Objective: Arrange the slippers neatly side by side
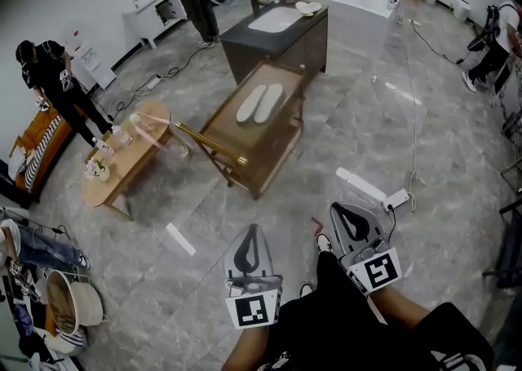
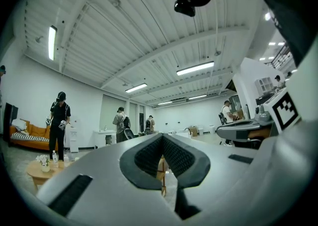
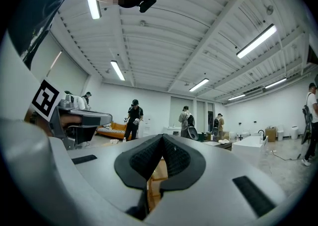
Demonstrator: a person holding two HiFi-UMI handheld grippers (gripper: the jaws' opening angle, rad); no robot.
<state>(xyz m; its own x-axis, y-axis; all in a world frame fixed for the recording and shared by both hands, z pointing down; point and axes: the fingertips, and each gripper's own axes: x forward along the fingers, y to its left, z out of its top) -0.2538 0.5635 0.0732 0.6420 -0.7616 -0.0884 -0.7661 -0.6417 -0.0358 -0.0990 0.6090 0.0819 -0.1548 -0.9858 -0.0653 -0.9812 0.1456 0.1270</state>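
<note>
The left gripper [image 1: 254, 233] and right gripper [image 1: 340, 213] are hovering, jaws fully closed and empty; two slippers [image 1: 252, 104] are lying side by side on the bench [image 1: 245, 146].

Bright, even illumination from ceiling strip lights [image 2: 195, 68]; strong fisheye distortion, dark vignetted corners; near foreground slightly soft.

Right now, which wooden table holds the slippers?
The darker rectangular table, mid-frame, bears both slippers; the lighter table at left has none.

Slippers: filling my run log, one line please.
slippers: side by side on low table | left claw: shut, empty | right claw: shut, empty
</note>
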